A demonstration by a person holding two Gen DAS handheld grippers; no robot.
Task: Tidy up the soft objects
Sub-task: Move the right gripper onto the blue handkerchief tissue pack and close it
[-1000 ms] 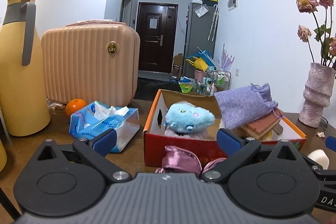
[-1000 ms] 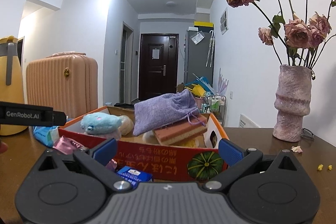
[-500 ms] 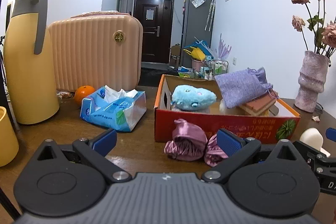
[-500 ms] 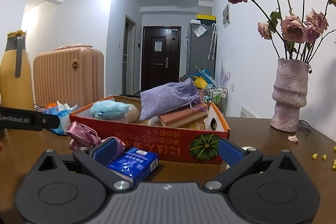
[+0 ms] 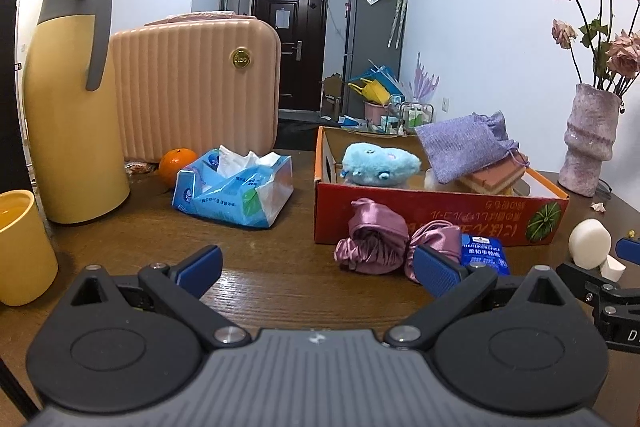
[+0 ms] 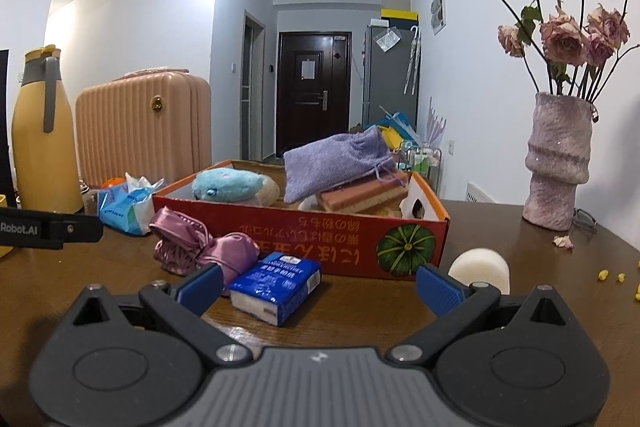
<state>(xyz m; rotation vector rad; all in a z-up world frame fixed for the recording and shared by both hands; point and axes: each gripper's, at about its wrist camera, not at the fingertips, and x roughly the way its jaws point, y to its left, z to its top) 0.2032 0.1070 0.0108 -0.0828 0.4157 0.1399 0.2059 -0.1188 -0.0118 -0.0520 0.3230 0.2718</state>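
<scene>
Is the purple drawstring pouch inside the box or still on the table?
Inside: the purple drawstring pouch lies atop a pink sponge block within the red cardboard box.

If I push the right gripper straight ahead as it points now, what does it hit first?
Most likely the blue tissue pack, lying on the table just ahead, left of centre between the open right gripper fingers. Behind it stands the red cardboard box. Depth is hard to judge.

Crumpled pink satin pouch [image 5: 374, 245] before box [image 5: 440, 217]
</scene>
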